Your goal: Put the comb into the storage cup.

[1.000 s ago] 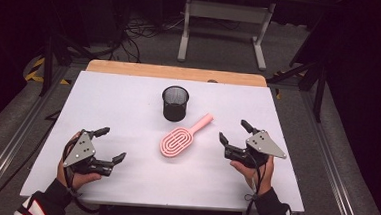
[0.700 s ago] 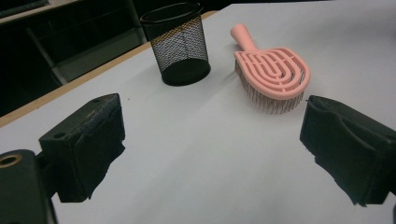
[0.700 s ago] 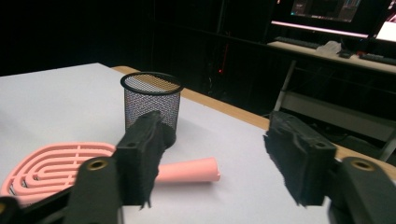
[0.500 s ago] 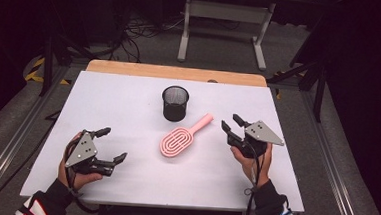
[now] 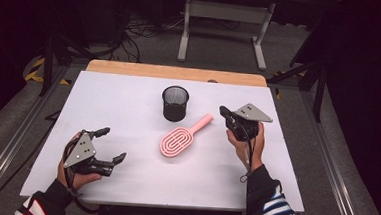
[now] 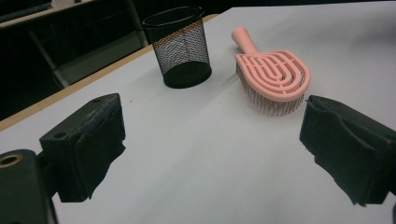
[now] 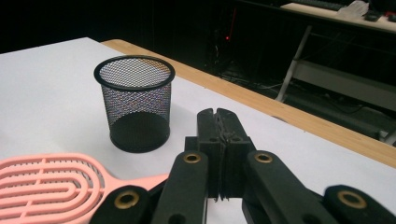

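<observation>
With the right gripper (image 5: 226, 115) clenched empty just right of the pink brush (image 5: 182, 136) handle, the brush could be knocked leftward.

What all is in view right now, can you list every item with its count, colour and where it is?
Hairbrush: one, pink, lying at the middle of the table, handle pointing toward the right gripper.
Mesh cup: one, black, upright, just behind the hairbrush, apart from it.
Table: one, white top with a wooden strip along its far edge.
Metal stand: one, grey, on the floor beyond the table.
Cables: several, dark, on the floor behind the table.
Left gripper: one, black with a grey plate, near left of the table, jaws wide open and empty.
Right gripper: one, black with a grey plate, right of the hairbrush handle, jaws shut with nothing between them.
</observation>
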Tool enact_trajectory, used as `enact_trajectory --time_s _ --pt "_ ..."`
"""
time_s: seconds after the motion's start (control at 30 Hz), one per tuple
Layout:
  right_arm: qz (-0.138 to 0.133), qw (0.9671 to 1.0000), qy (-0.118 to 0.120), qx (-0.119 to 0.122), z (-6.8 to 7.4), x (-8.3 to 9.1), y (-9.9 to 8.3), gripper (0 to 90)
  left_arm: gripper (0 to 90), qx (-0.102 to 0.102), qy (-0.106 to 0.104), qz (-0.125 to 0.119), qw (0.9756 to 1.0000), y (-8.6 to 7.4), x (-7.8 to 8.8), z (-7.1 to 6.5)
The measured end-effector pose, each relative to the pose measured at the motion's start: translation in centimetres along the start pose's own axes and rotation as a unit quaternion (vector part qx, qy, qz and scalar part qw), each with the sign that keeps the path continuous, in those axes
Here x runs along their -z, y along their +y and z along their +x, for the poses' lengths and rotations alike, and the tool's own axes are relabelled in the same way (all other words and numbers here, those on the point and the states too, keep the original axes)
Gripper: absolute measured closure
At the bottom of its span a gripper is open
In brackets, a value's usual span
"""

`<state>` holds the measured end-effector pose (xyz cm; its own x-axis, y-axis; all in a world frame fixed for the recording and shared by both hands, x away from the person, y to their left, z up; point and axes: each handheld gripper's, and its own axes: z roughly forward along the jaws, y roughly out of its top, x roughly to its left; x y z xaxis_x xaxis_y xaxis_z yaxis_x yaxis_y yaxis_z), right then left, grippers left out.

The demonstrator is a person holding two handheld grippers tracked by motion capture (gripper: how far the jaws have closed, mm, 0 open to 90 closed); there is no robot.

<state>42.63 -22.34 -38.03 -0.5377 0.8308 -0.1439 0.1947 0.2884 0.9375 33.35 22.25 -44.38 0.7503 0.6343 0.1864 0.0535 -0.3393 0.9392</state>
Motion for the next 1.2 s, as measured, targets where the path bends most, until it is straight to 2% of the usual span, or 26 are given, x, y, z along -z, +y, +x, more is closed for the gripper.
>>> enact_trajectory --time_s 0.07,0.27,0.43,0.63,0.8,0.97,1.07,1.2 --pt "0.013 0.9999 0.003 0.003 0.0 -0.9 0.3 90.0 7.7 -0.001 0.005 0.003 1.0 0.0 0.0 0.0" --pt "0.049 0.9986 0.0 0.018 0.4 -3.4 0.9 90.0 7.7 0.0 0.0 0.0 1.0 0.0 0.1 0.0" --pt "0.084 0.996 -0.002 0.029 0.9 -5.6 1.1 90.0 7.7 -0.003 0.0 -0.001 1.0 0.0 0.1 0.1" --pt "0.115 0.9929 0.002 0.032 1.6 -8.1 1.0 90.0 7.7 -0.002 -0.001 -0.004 1.0 0.0 0.2 0.1" --pt "0.145 0.9887 0.003 0.037 2.1 -10.0 0.5 90.0 7.7 0.0 -0.004 -0.005 1.0 -0.1 0.3 0.2" --pt "0.168 0.9837 0.0 0.063 2.6 -11.0 0.1 90.0 7.7 -0.004 -0.006 -0.002 1.0 -0.1 0.2 0.2" --pt "0.187 0.9802 0.003 0.066 2.8 -11.6 -0.3 90.0 7.7 -0.003 -0.008 0.0 1.0 -0.1 0.2 0.1" --pt "0.209 0.9764 0.019 0.053 2.6 -12.1 -0.9 90.0 7.8 0.001 -0.007 0.003 1.0 -0.2 0.0 0.1"
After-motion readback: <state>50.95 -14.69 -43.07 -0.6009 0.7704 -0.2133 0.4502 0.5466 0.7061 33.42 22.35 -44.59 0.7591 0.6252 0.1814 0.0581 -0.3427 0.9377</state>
